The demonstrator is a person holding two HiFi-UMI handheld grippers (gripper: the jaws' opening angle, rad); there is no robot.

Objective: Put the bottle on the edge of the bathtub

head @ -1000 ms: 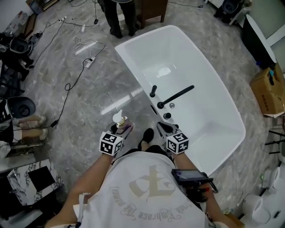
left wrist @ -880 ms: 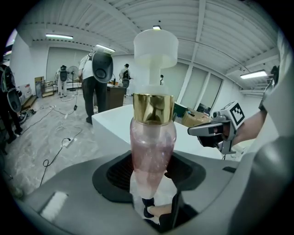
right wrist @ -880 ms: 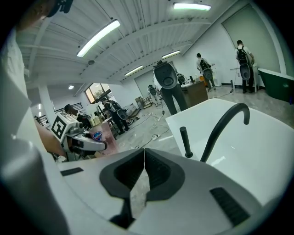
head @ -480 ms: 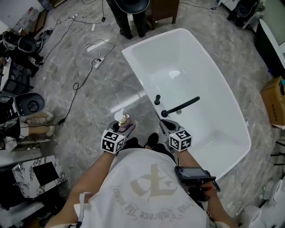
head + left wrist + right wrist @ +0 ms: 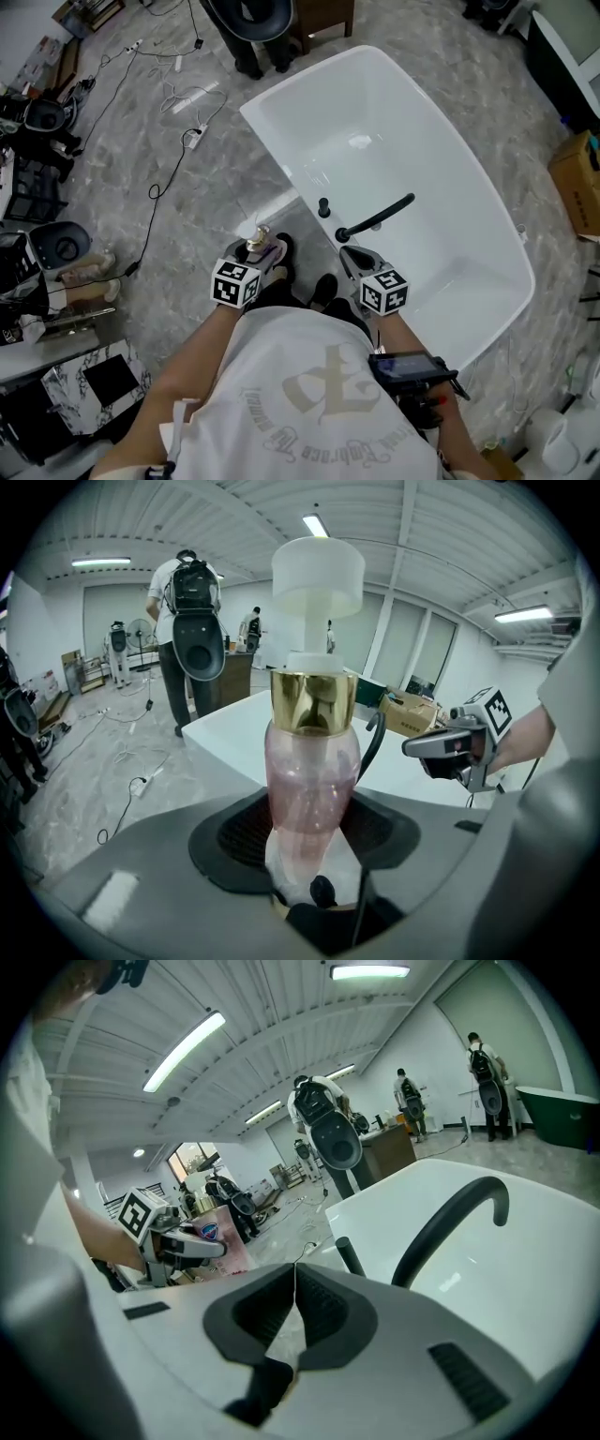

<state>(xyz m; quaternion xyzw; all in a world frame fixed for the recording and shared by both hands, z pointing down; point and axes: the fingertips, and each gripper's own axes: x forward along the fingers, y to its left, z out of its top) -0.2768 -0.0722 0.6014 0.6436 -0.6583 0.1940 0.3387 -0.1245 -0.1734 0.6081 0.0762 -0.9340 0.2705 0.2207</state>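
Steadily carry the bottle (image 5: 312, 771), pinched in the left hand-held gripper (image 5: 262, 254), right onto the bathtub (image 5: 291, 178) rim; the right hand-held gripper (image 5: 352, 256) is pressed together, empty.

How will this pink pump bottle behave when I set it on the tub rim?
Probably top-heavy: the bottle is tall and narrow, with a wide pump head, so it may tip. Its smooth body looks rigid but possibly slippery on the glossy bathtub rim.

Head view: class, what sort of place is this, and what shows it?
Probably a workshop or test hall, not a home bathroom: the freestanding bathtub stands on open floor among loose cables, with a cardboard box nearby, under industrial strip lights.
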